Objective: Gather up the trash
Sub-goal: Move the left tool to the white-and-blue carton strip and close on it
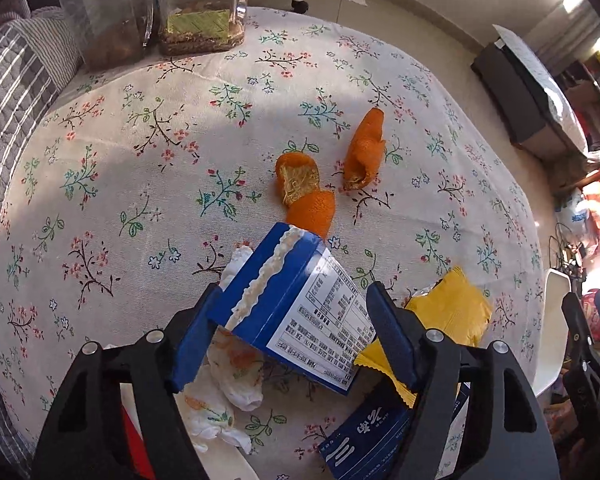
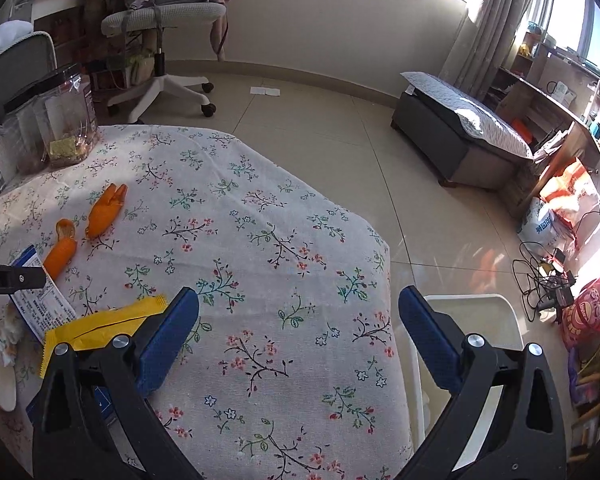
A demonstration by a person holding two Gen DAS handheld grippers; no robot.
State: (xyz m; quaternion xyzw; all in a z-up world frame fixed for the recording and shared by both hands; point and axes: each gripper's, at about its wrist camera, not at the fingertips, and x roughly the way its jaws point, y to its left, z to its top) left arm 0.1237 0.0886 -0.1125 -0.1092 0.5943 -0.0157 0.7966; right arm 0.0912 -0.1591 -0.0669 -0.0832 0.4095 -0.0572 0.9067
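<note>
Left gripper: our left gripper point(image 1: 292, 336) points steeply down at the table, its blue pads on either side of a blue and white printed carton point(image 1: 300, 312); both pads seem to press its sides, so we read it as pinched.
Carton: tilted, over a crumpled white tissue with orange print point(image 1: 236, 364).
Right gripper: our right gripper point(image 2: 300, 340) hangs over bare cloth, jaws spread wide with nothing between them.
Table: a floral white tablecloth point(image 1: 140, 184) covers it.
Other trash: two orange citrus peels point(image 1: 304, 192) lie just beyond the carton; a yellow crinkled wrapper point(image 1: 448, 312) sits right of it; a dark blue packet point(image 1: 364, 440) lies nearest us.
Far left: two clear plastic jars point(image 1: 200, 12) stand at the table's far edge.
</note>
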